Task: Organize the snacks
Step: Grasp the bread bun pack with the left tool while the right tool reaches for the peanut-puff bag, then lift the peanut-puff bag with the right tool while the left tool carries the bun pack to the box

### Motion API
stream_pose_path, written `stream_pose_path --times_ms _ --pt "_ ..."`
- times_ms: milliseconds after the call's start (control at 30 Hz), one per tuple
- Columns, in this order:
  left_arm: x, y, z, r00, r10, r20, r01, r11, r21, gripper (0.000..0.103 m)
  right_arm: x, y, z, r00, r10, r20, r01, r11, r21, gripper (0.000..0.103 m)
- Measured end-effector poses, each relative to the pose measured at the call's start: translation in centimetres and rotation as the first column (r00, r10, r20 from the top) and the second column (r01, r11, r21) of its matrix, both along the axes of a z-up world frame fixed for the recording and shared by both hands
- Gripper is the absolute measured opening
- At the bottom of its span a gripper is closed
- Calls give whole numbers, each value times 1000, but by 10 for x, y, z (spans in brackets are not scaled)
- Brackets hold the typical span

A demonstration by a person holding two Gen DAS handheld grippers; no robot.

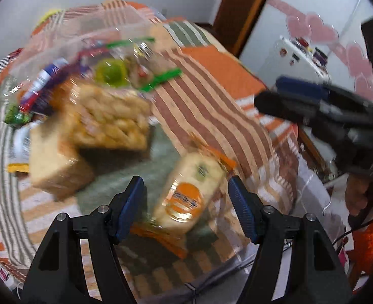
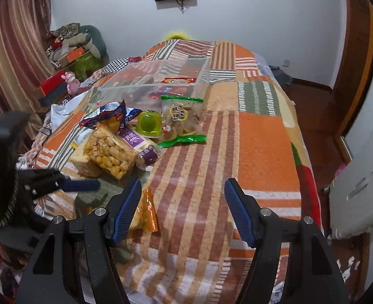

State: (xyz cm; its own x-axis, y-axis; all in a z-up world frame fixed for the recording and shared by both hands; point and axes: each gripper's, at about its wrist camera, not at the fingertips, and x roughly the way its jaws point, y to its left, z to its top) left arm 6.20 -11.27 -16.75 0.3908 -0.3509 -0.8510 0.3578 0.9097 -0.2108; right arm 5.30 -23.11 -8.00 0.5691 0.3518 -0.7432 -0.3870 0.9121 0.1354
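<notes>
The left gripper (image 1: 186, 202) hangs with jaws wide over the orange-edged clear packet of pale biscuits (image 1: 186, 197) on the striped patchwork bedspread (image 2: 199, 177), apparently lining up a pick. Next it must lower and close. The right gripper (image 2: 182, 207) is wide and empty, well short of the clear plastic bin (image 2: 156, 78).
</notes>
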Motion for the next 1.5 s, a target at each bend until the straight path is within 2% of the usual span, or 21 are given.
stream_pose_path --times_ms 133,200,267,400,533,700,867,1033,1233,1300,1367,1500 --pt "-3 -8 -13 1000 -17 15 16 999 35 66 -3 -3 -4 1000 -11 -8 11 1000 5 65" --pt "-4 -9 -14 999 -14 45 11 998 59 43 -4 -4 -5 1000 -14 -9 14 1000 5 65" --pt "-2 -7 -12 998 -16 54 13 998 57 35 -2 -5 -5 1000 -14 -11 14 1000 6 65" --pt "-2 2 -2 996 0 86 -2 999 32 34 1 -3 -6 1000 -7 -10 7 1000 12 65" --pt "-6 14 23 988 25 154 -24 1000 -4 34 3 1 -4 1000 5 -12 -5 1000 16 65" --pt "-2 43 52 970 110 219 -105 994 -33 34 6 14 -2 999 37 -7 -37 999 19 65" --pt "0 74 66 947 188 260 -181 982 -51 34 9 35 -2 996 89 -3 -89 996 13 65" --pt "7 107 71 928 262 265 -254 965 -67 34 16 63 -7 987 158 -19 -158 987 13 65" --pt "10 128 68 916 307 258 -297 952 -76 34 24 101 -22 966 252 -55 -252 968 -4 65" --pt "11 132 66 914 317 253 -307 948 -77 34 29 111 -30 962 261 -73 -264 964 -21 66" --pt "13 136 64 913 325 244 -315 946 -81 34 32 117 -33 962 264 -64 -267 963 -45 72" --pt "18 141 58 913 337 229 -325 942 -87 34 38 121 -40 960 268 -76 -273 961 -54 72"
